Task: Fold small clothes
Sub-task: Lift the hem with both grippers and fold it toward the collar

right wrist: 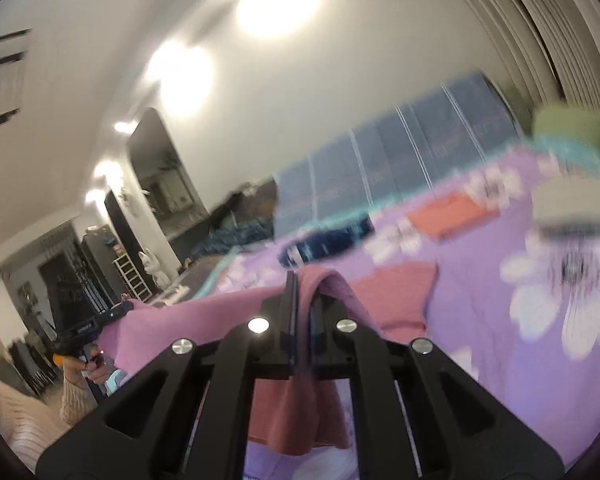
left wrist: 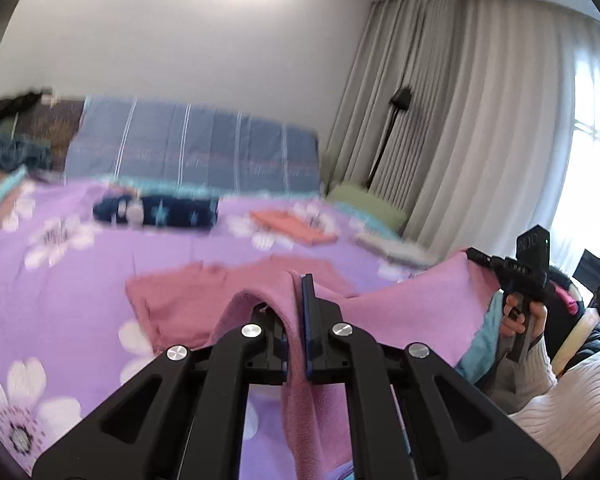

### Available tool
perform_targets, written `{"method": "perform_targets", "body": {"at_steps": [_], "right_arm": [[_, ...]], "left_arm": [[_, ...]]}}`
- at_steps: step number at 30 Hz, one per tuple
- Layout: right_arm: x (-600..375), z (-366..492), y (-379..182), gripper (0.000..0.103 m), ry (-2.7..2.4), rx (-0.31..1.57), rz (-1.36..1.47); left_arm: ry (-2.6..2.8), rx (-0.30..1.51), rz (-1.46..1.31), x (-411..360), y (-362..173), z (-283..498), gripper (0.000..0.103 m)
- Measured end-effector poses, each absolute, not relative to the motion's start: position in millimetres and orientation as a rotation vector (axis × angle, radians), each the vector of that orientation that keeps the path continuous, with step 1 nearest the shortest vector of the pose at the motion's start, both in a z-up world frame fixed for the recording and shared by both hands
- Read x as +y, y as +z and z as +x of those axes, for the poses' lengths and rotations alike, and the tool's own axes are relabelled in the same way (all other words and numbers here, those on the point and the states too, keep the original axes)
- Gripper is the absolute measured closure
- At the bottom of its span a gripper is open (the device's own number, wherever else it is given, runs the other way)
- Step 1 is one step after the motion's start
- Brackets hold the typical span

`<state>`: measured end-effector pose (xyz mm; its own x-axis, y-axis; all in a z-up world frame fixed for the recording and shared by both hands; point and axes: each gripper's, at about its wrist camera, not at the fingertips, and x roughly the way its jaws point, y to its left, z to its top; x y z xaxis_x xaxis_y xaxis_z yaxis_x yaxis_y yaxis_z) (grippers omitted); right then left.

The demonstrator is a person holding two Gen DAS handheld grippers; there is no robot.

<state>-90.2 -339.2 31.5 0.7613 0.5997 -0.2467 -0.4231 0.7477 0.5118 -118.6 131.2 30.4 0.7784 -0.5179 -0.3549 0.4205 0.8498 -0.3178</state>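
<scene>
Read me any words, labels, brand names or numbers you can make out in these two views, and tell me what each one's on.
None can be read for certain.
Right hand-held gripper: pale markings on its black body, too small and blurred to read.
Left hand-held gripper: a faint pale mark on its body, blurred.
Pink garment, floral bedspread: no text visible.

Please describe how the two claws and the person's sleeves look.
Both claws are matte black: the left claw and right claw each have angular linkage arms with round silver bolt heads and thin, flat, blue-edged fingers. A pistol-style black handle carries a boxy top block. The sleeve is cream ribbed knit.
</scene>
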Motion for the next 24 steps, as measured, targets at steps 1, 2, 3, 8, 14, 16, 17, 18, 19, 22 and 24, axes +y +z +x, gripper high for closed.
{"method": "perform_targets", "body": {"at_steps": [1,2,3,8,14,16,17,18,19,22,24], "right_arm": [[-339.7,-78.8,16.8,0.098,0.556,0.469,0.486],[-340.2,-73.8,7.7,0.098,0.550,0.493,0.504],[-340.2,-68.4,-1.3,0.098,0.546,0.516,0.521],[-332.4,-49.1,-26.3,0.098,0.545,0.583,0.535],[-315.7,-7.4,-26.5,0.097,0.542,0.599,0.503],[-311.7,10.1,-25.2,0.097,0.534,0.611,0.502],[-309.4,21.0,-25.4,0.097,0.533,0.615,0.505],[-307.8,30.3,-25.9,0.097,0.530,0.617,0.504],[-306.0,40.1,-25.9,0.097,0.523,0.620,0.502],[-303.6,75.1,-30.8,0.097,0.507,0.644,0.523],[-299.9,101.0,-38.4,0.095,0.492,0.670,0.520]], "left_arm": [[-0.508,0.484,-0.246,131.2,19.9,-110.9,0.098],[-0.506,0.505,-0.258,132.4,13.3,-106.7,0.098],[-0.498,0.528,-0.269,133.5,3.5,-101.3,0.098],[-0.469,0.616,-0.316,144.2,-24.0,-78.3,0.098],[-0.453,0.633,-0.329,150.0,-28.8,-43.2,0.098],[-0.442,0.646,-0.345,152.6,-32.6,-24.3,0.098],[-0.435,0.653,-0.356,154.2,-35.0,-13.4,0.098],[-0.431,0.657,-0.363,154.5,-36.9,-5.4,0.098],[-0.427,0.660,-0.371,155.6,-38.4,4.1,0.098],[-0.416,0.679,-0.399,162.3,-45.2,37.9,0.098],[-0.385,0.692,-0.389,165.3,-52.7,60.5,0.098]]}}
